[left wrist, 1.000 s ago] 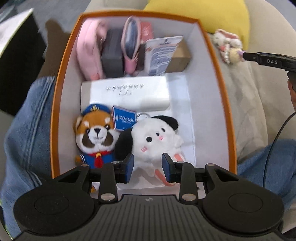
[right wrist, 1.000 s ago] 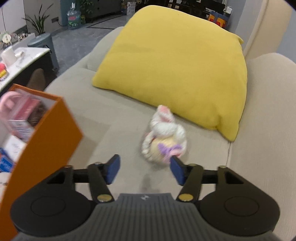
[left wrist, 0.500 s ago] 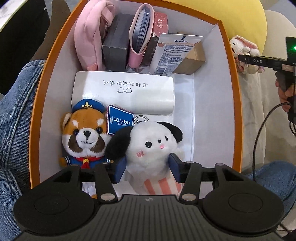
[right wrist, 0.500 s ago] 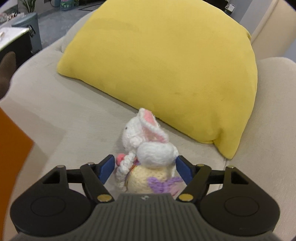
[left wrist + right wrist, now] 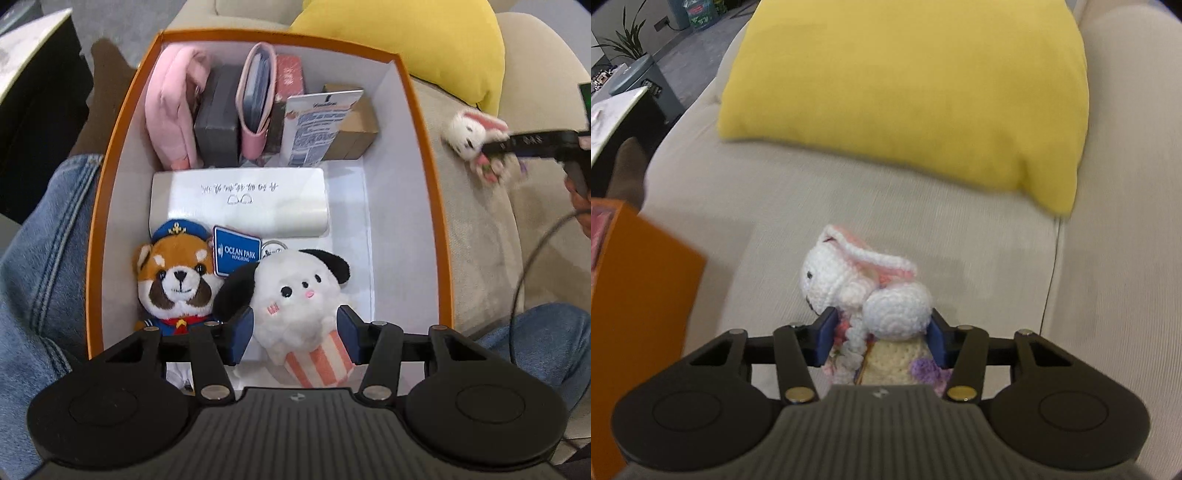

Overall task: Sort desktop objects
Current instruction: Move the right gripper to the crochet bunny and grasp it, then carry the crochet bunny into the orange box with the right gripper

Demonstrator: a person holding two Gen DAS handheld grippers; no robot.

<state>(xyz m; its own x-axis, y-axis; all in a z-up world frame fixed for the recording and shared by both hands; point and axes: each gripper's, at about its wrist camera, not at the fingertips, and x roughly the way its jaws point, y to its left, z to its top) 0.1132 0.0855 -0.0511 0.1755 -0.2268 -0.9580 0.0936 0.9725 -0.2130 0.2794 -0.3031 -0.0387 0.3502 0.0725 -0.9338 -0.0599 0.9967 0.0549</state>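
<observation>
Left gripper: your left gripper [image 5: 293, 338] is hanging over the near end of the orange box [image 5: 424, 155], jaws spread wide. A second ago they were narrower; now they are standing clear on either side of the white dog plush [image 5: 295, 299], not pressing it.

White dog plush: it is lying inside the box at the near end, free of your grip, touching the red panda plush [image 5: 175, 284] on its left. This item is looking sorted.

Box, farther in: a white case [image 5: 238, 201] is lying across the middle. Beyond it, a pink pouch [image 5: 171, 107], a dark box [image 5: 218, 122], a pink card holder [image 5: 256, 96] and a printed carton [image 5: 317, 125] are standing along the far wall.

Right gripper: your right gripper [image 5: 882, 338] is closing its jaws around the crochet bunny [image 5: 866, 295]. A second ago the bunny was sitting ahead of open jaws; now both pads are appearing to touch its sides.

Crochet bunny: it is still outside the box, over the beige sofa seat [image 5: 757, 206], just right of the box's orange wall.

Beyond it: a yellow cushion [image 5: 905, 85] is leaning against the sofa back.

What this means: one toy is placed, and the next is being picked up. You are likely carrying the bunny left into the box next.

Risk: it is soft and may squash or slip.
</observation>
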